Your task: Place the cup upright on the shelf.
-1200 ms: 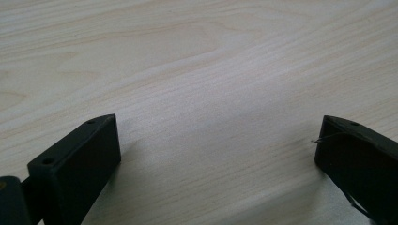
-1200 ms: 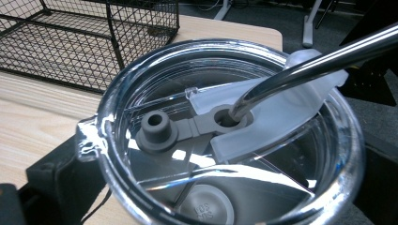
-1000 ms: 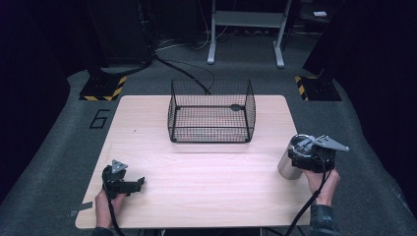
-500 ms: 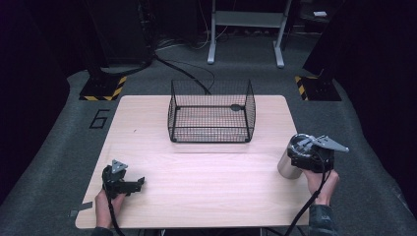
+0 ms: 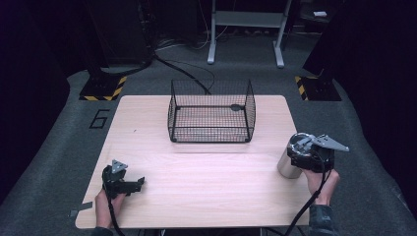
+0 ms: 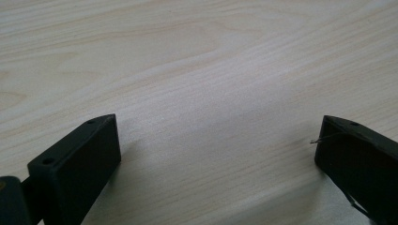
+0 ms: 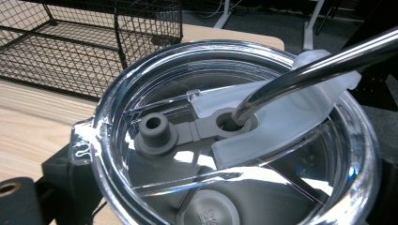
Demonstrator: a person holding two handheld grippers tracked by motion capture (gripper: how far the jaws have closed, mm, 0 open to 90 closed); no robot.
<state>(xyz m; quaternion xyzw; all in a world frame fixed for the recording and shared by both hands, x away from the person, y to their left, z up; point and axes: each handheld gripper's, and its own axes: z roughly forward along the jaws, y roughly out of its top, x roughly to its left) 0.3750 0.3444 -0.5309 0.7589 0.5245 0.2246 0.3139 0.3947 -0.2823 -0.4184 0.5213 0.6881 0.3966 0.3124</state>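
Observation:
A steel tumbler stands near the table's right edge. It has a clear lid and a metal straw that leans to the right. My right gripper is shut on the tumbler just below its lid, one black jaw on each side in the right gripper view. My left gripper rests low over the front left of the wooden table. Its jaws stand wide open with only bare wood between them.
A black wire basket stands open-topped at the back middle of the table, also seen behind the tumbler. Beyond the table are dark floor, cables and a grey stand's legs.

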